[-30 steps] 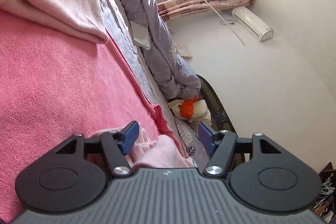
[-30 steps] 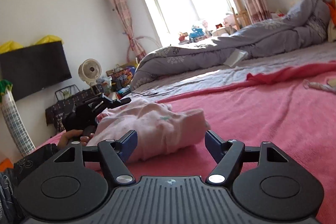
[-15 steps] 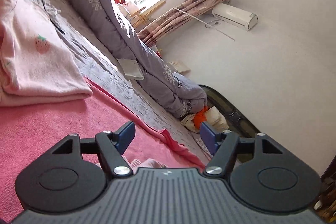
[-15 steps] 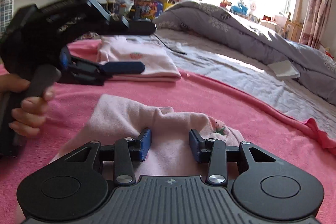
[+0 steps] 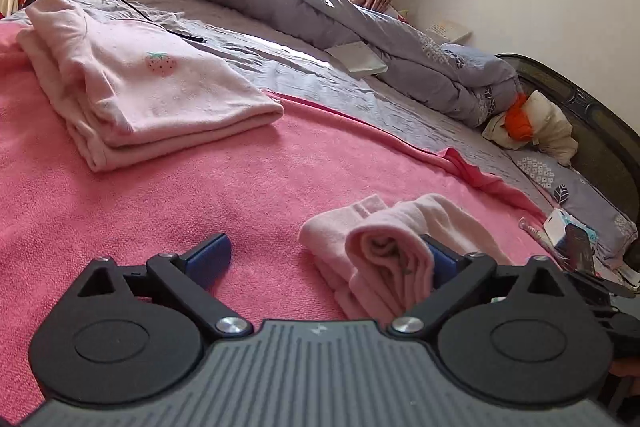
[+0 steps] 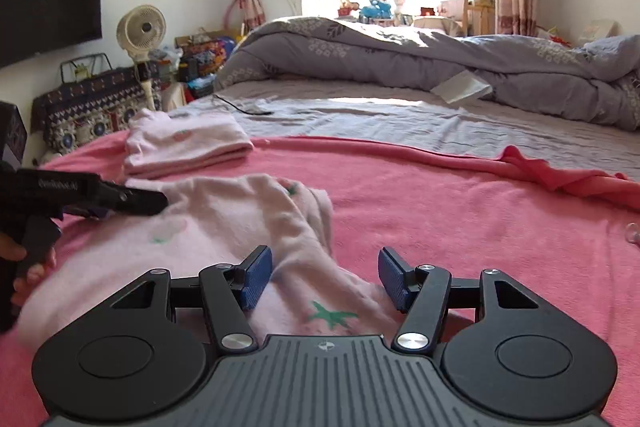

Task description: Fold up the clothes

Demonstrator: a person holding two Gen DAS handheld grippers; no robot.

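Now that the left gripper has swung upright from its rolled-over pose a second ago, its jaws, which have just been opening, stand wide and clamp nothing; the rolled end of the pink strawberry-print garment only leans against the right-hand pad. Farther right, the right gripper has closed in on the same garment and its jaws have just reopened, cloth lying loose between them on the pink blanket. This looks like a regrasp between folds; the already folded pink garment lies well apart.
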